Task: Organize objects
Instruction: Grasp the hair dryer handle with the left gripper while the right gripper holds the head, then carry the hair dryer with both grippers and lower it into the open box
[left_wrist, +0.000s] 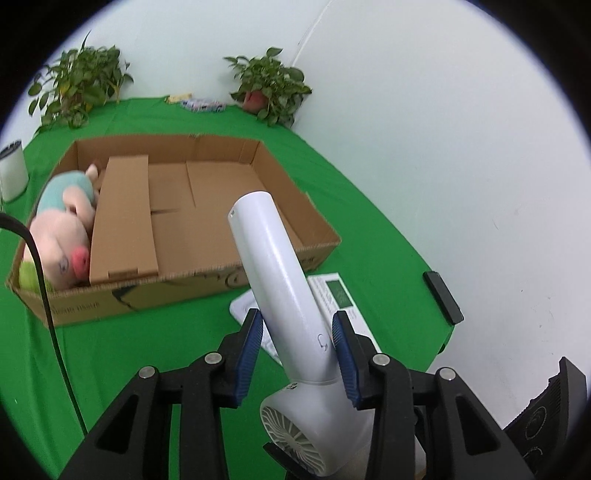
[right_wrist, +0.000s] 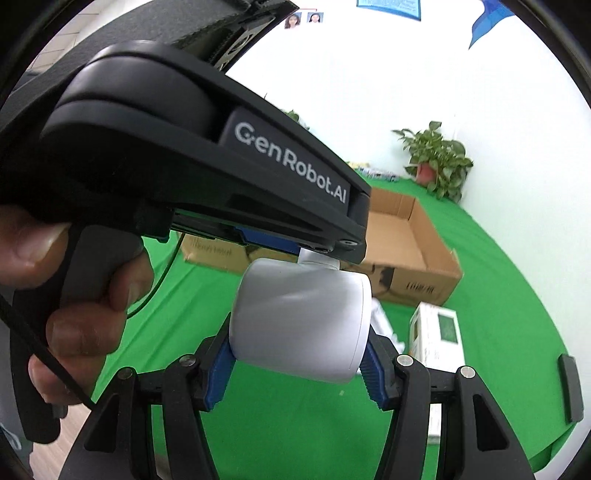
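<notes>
You have the white hair dryer held in the air by both tools at once. The left tool is clamped on the dryer's handle, blue pads pressed to either side, with the fan end hanging below and behind the pads. The right tool is clamped on the round barrel end of the same dryer, seen from the right wrist view directly below the body of your left tool.

Ahead and to the left of the left tool sits the open cardboard box on the green counter. A pink plush pig lies in the box's left part, behind a loose cardboard divider; the wider right part shows bare floor. A white carton with a green label lies on the counter just under the dryer handle. A black cable trails down the left of the view; I cannot tell what it connects to.

Step in hand, as I judge it: transport of the dryer toward the box, mid-carry or mid-handover.

Next move likely calls for one tool to let go so the other can carry, then a forward-left reach over the near wall into the right part of the box. Risk: the dryer may swing when one grip releases.
</notes>
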